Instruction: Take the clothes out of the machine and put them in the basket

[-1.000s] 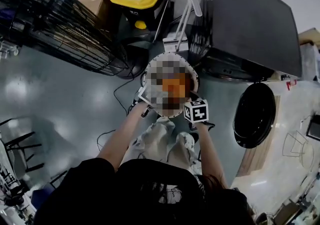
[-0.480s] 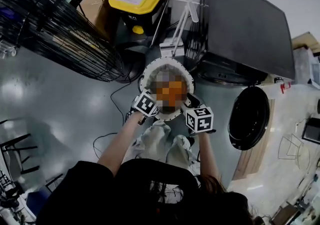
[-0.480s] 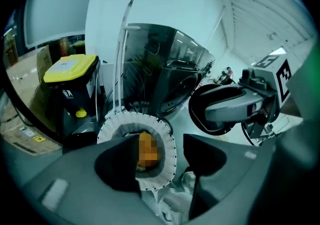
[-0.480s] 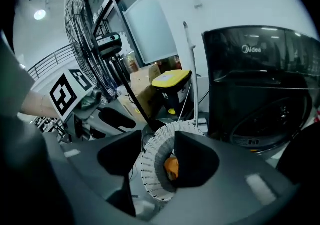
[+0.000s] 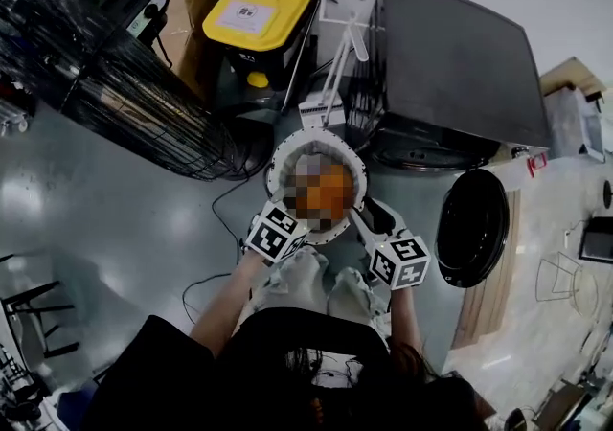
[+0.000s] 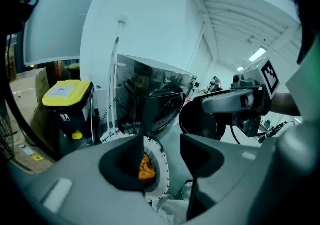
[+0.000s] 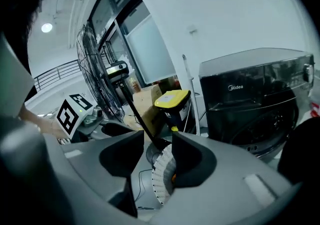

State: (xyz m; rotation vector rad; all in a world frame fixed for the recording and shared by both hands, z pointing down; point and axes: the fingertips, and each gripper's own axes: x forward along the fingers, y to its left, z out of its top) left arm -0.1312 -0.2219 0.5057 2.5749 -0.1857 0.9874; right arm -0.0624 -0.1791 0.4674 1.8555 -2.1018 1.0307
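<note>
Clothes (image 6: 146, 167) in basket (image 5: 283, 149), between left tongs (image 6: 161, 145) and right tongs (image 7: 157, 140), both parted

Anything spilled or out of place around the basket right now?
Nothing stands out. The orange garment lies inside the upright white basket; the washer door hangs open; left gripper and right gripper are open, empty.

Left tongs (image 6: 161, 161) and right tongs (image 7: 157, 155) — both agape, side by side.

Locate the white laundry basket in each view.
Head view: basket at centre.
Left gripper view: basket low centre, orange cloth inside.
Right gripper view: basket low centre, slatted wall showing.
Shared landmark: yellow-lidded bin, beyond the basket.
</note>
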